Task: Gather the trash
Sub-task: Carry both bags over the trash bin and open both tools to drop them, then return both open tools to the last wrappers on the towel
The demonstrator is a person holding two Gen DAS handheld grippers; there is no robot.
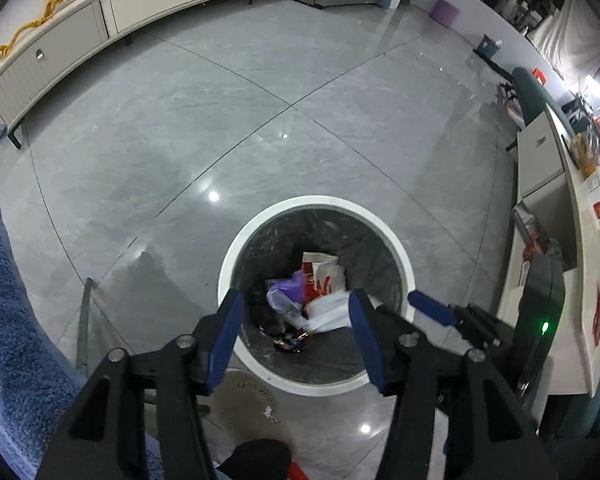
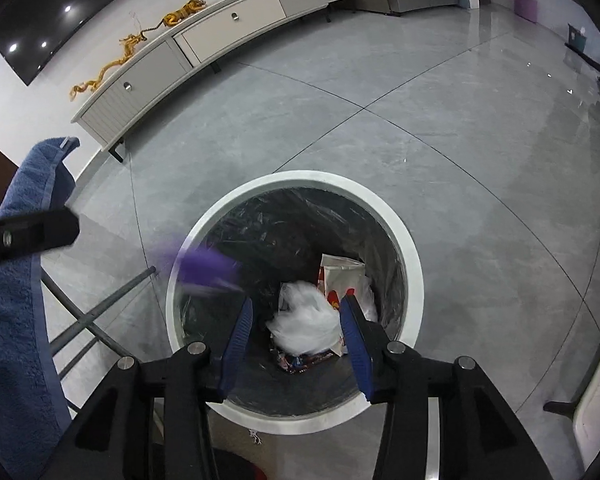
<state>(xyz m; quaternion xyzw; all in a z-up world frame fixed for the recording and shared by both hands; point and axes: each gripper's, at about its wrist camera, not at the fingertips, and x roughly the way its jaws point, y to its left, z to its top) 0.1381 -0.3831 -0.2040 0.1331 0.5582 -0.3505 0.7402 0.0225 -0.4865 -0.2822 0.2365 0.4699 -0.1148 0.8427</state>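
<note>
Blue towel [image 2: 12, 300] at left. Left gripper [image 1: 296, 312] and right gripper [image 2: 296, 316] both hover over white-rimmed trash bin [image 2: 414, 280], jaws apart, nothing gripped. Blurred purple wrapper [image 2: 208, 266] and white crumpled plastic [image 2: 306, 322] inside bin.

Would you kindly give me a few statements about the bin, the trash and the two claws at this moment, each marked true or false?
1. The bin is lined with a dark bag. True.
2. The bin is empty. False: a white crumpled piece, a red-and-white paper bag and purple trash lie in it.
3. The left claw is clamped on a bottle. False: its jaws stand apart with nothing between them.
4. The right claw is open above the bin. True.
5. A blue towel hangs beside the bin. True.
6. The floor is carpeted in red. False: it is glossy grey tile.
</note>
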